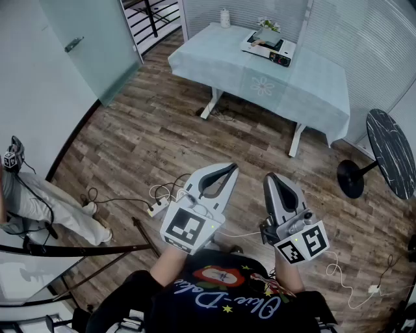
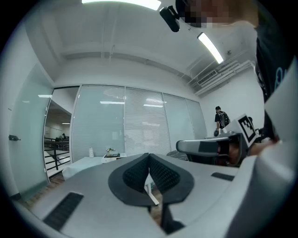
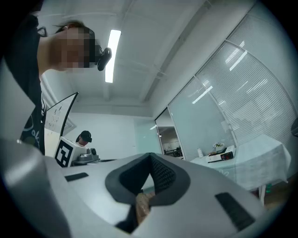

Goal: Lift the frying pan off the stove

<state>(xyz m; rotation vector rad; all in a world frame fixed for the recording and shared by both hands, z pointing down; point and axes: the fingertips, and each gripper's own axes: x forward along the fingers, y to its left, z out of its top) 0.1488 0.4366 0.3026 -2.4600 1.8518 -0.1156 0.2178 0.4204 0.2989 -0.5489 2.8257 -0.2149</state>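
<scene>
So, nothing's really under way yet. The grey two-jaw left gripper (image 1: 225, 170) and the matching grey right gripper (image 1: 273, 179) are both held in close to the person's chest, pointing toward 12 o'clock. Each claw is pressed together on nothing at all, just ribbed pads meeting. The only stove-looking thing is a white box-shaped cooker with a dark front panel (image 1: 268, 47), way off at 1 o'clock on the long table with a pale blue cloth (image 1: 305, 84), well apart from both grippers. Honestly I can't pick out the frying pan from here; it's too far off to tell if it's sitting on that cooker. As for what could go sideways, my guess is the tangle of white cables and a power strip (image 1: 158, 203) on the wood floor, at about 9 o'clock of the left gripper, so walking over is a trip risk. Both claws also have to spread before reaching any handle, or they'll just shove the pan. And a small white bottle (image 1: 225, 17) and a little pot of flowers (image 1: 268, 25) sit near the cooker, easy to clip with a swinging pan.
</scene>
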